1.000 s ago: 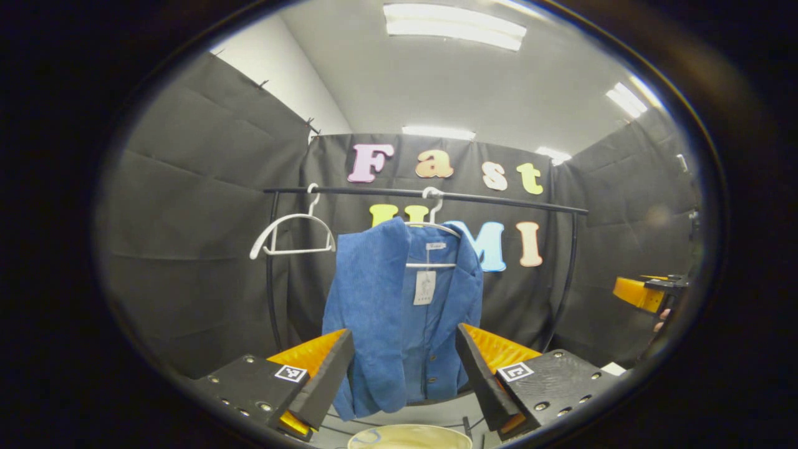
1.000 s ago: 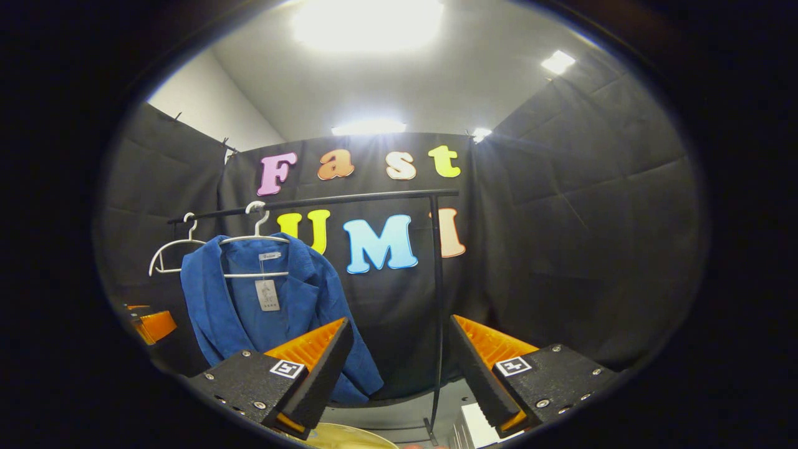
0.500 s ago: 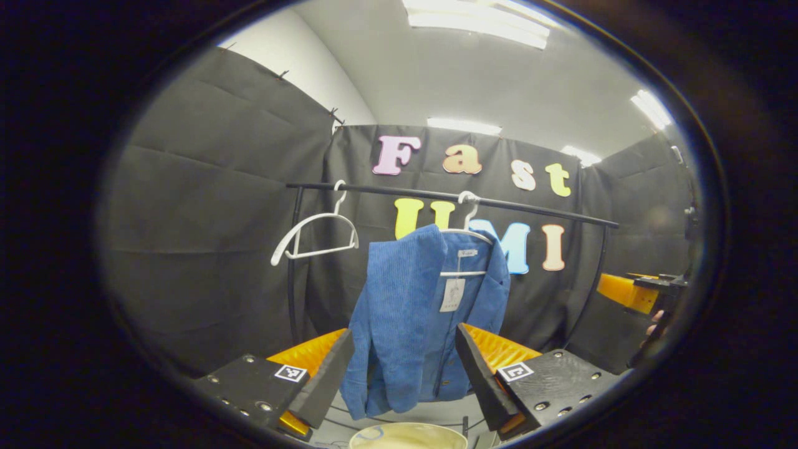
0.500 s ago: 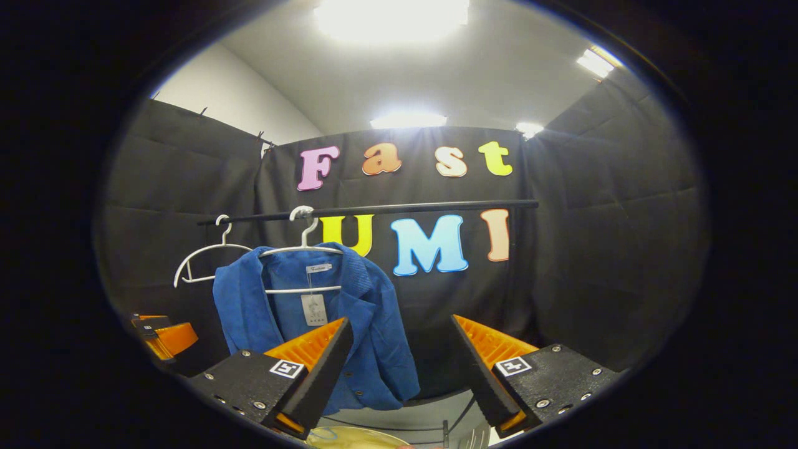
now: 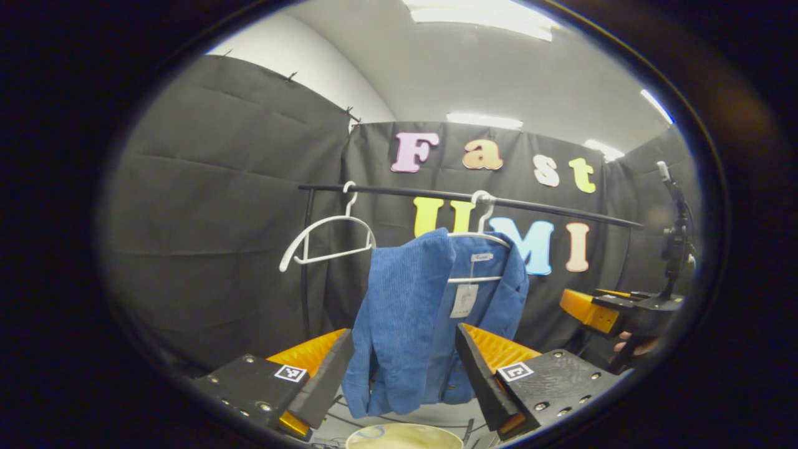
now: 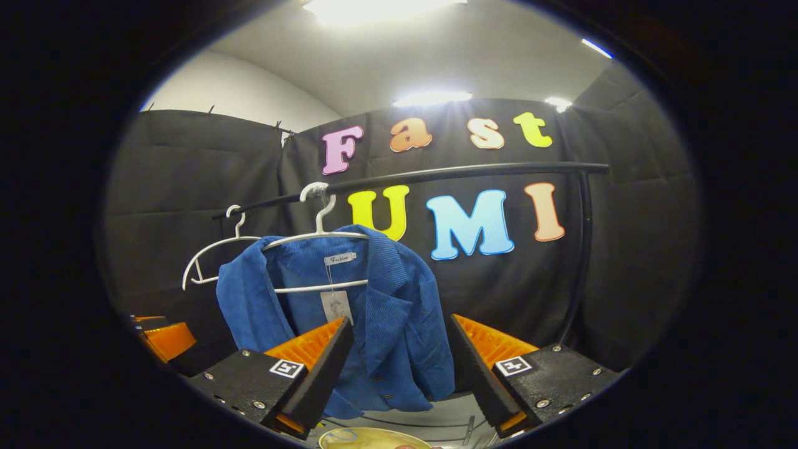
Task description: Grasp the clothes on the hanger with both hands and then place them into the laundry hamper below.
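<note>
Going left to right in the left gripper view: a bare white hanger (image 5: 327, 240) hooks over the left end of the black rail (image 5: 467, 199), just beside the rail's left upright. Next along hangs the blue jacket (image 5: 424, 312) on a second white hanger (image 5: 477, 240), a paper tag dangling at its collar. Far right, the right gripper (image 5: 598, 308) waits near the rail's other end, a hand under it.

The jacket looks like soft ribbed cloth, light to middling in weight, limp and not slippery. It will probably sag and fold as soon as it leaves the hanger, so two holds make sense: one on each shoulder or lapel, up near the hanger's arms, where the cloth is doubled and gives the fingers something thick to bite. A hold low on the hem would likely just drag the hanger along.

The left gripper (image 5: 405, 362) stands wide open and empty, the jacket's lower half showing in the gap but farther off, untouched. In the right gripper view the right gripper (image 6: 399, 355) is likewise spread wide with nothing in it, the jacket (image 6: 374, 312) hanging beyond its left finger.

In the way: the hanger's wire inside the shoulders, which the fingers could pinch along with the cloth, and the empty hanger close on the left, which may get knocked. The pale rim of the laundry hamper (image 5: 405, 434) shows directly below the jacket, so I judge the drop short and unobstructed.
</note>
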`<state>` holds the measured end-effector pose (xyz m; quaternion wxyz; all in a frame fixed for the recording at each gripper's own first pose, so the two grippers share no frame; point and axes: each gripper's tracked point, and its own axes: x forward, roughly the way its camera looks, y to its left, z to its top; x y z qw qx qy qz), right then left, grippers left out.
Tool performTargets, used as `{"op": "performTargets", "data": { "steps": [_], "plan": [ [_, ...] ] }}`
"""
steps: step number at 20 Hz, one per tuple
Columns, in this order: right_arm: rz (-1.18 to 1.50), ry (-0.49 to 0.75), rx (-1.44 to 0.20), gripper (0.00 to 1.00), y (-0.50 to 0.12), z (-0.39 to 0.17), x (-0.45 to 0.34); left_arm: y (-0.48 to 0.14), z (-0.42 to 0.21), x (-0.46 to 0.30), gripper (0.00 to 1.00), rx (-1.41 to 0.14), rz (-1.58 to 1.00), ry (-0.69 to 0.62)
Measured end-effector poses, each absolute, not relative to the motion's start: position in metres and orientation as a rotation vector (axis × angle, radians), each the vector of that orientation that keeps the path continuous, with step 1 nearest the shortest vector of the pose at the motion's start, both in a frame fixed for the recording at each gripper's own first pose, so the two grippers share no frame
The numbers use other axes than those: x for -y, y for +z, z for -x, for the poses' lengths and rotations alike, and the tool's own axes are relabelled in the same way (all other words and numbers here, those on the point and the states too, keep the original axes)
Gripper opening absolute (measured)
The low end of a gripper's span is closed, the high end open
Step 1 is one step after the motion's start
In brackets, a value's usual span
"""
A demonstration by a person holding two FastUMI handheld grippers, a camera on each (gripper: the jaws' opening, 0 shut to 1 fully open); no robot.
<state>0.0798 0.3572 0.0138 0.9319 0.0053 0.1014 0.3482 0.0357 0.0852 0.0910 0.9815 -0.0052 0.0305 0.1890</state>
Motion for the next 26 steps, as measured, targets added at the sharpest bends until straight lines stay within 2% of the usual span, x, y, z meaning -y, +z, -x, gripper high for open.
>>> {"op": "performTargets", "data": {
  "steps": [7, 13, 14, 16, 17, 21, 22, 23, 26],
  "plan": [
    [-0.017, 0.814, -0.279, 0.95, -0.016, -0.111, -0.379, 0.070, -0.059, -0.070, 0.99, -0.077, 0.050, 0.475],
    [-0.102, 0.971, -0.317, 0.95, -0.021, -0.113, -0.408, 0.060, -0.093, -0.055, 0.99, -0.077, 0.058, 0.501],
    [-0.104, 0.987, -0.315, 0.95, -0.025, -0.112, -0.409, 0.059, -0.100, -0.053, 0.94, -0.071, 0.058, 0.507],
    [-0.119, 1.009, -0.330, 0.95, -0.035, -0.112, -0.412, 0.053, -0.118, -0.052, 0.94, -0.071, 0.061, 0.519],
    [-0.124, 1.033, -0.353, 0.95, -0.043, -0.112, -0.417, 0.049, -0.127, -0.051, 0.99, -0.075, 0.065, 0.525],
    [-0.102, 1.032, -0.418, 0.95, -0.077, -0.128, -0.431, 0.037, -0.165, -0.066, 0.98, -0.085, 0.041, 0.600],
    [-0.105, 1.033, -0.430, 0.95, -0.083, -0.131, -0.436, 0.033, -0.171, -0.070, 0.94, -0.091, 0.033, 0.622],
    [-0.108, 1.034, -0.444, 0.95, -0.088, -0.134, -0.442, 0.030, -0.179, -0.074, 0.98, -0.100, 0.032, 0.637],
    [-0.095, 1.058, -0.493, 0.95, -0.108, -0.137, -0.460, 0.021, -0.196, -0.084, 0.99, -0.124, 0.030, 0.667]
  ]
}}
